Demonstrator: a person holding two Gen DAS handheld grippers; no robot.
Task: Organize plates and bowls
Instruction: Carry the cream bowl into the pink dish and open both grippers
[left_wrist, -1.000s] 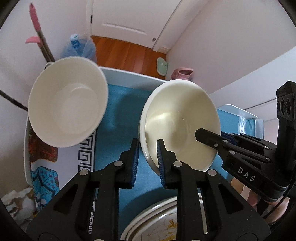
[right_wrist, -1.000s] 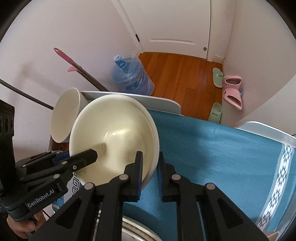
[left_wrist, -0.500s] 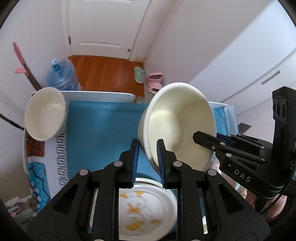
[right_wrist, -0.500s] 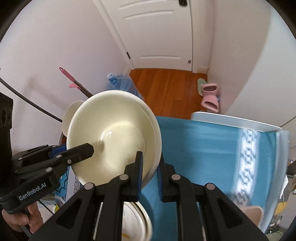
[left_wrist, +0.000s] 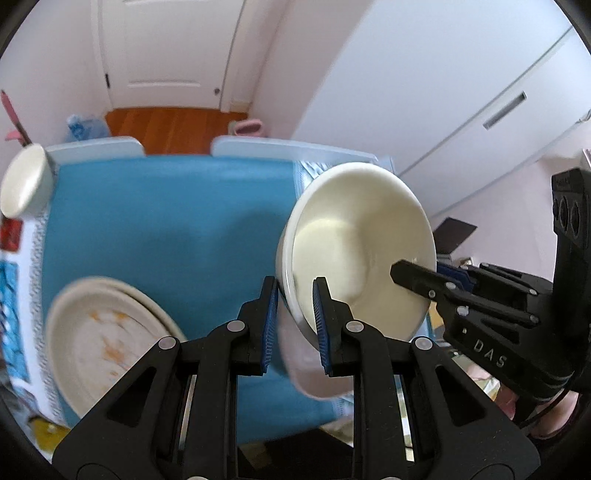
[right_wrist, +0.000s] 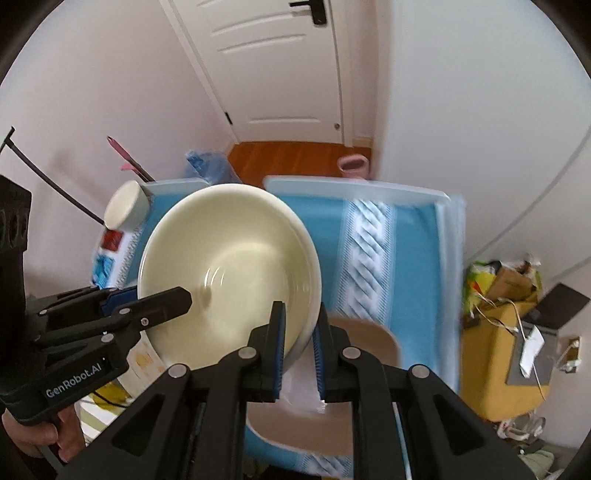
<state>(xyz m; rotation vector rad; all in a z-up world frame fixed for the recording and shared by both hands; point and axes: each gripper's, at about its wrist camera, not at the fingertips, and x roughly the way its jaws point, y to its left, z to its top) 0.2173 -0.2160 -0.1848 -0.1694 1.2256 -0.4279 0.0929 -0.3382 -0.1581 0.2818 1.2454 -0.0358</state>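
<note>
Both tongs pinch one cream bowl (left_wrist: 354, 251) by opposite rims: left tongs (left_wrist: 293, 321), right tongs (right_wrist: 298, 345). It hangs above the blue cloth (left_wrist: 166, 229), seemingly near the table's right edge; a plate (left_wrist: 103, 339) lies well apart.

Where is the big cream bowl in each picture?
Left wrist view: the cream bowl is right of centre, its rim pinched by the left claw.
Right wrist view: the bowl is left of centre, its rim pinched by the right claw.
Shared landmark: the white door at the top.
</note>
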